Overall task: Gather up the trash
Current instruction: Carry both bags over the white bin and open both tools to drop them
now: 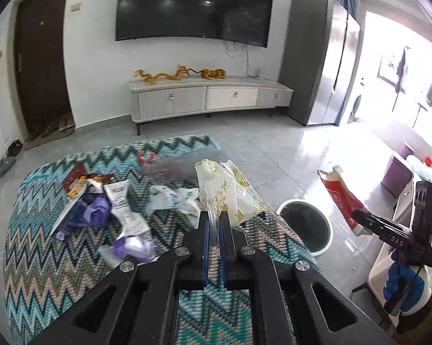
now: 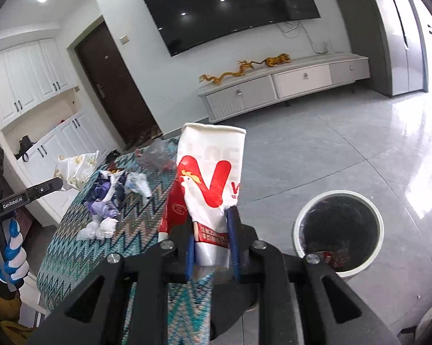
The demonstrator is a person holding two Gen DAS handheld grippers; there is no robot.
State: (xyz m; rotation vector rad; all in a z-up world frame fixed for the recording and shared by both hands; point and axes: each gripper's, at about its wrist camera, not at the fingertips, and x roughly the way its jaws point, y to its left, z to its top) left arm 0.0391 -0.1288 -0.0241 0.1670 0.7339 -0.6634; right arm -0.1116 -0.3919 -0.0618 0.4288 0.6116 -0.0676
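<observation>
Presently, the trash was divided between both grippers, the table and the bin. The left gripper (image 1: 215, 224) was clamped nearly fully closed on a clear wrapper with gold print (image 1: 227, 189), which stood up from its fingertips at 12 o'clock in the left wrist view. The right gripper (image 2: 213, 230) was closed part-way on a flattened red-and-white paper bag (image 2: 210, 178) bearing a rooster figure; the bag rose upright between the blue pads (image 2: 232, 230). In the left wrist view, the same bag appeared at 3 o'clock, held well apart from the table.

The remaining trash (image 1: 106, 210) lay on the table's zigzag-patterned cloth (image 1: 57, 273) at 9 to 10 o'clock of the left gripper: crumpled purple and white wrappers, a white tube-shaped packet (image 1: 121, 198) and a white plastic scrap (image 1: 170, 198). A grey plastic bag (image 2: 155, 155) lay at the far end of the table.

The white round bin (image 2: 299, 230) with a dark liner stood on the tiled floor (image 2: 330, 149) just beside the table, at 4 o'clock of the right gripper, with some red scraps inside. A gloved hand (image 2: 11, 253) in blue and white held the left gripper's handle. A wall-mounted television (image 1: 193, 5) and a low white cabinet (image 1: 210, 97) occupied the far wall.
</observation>
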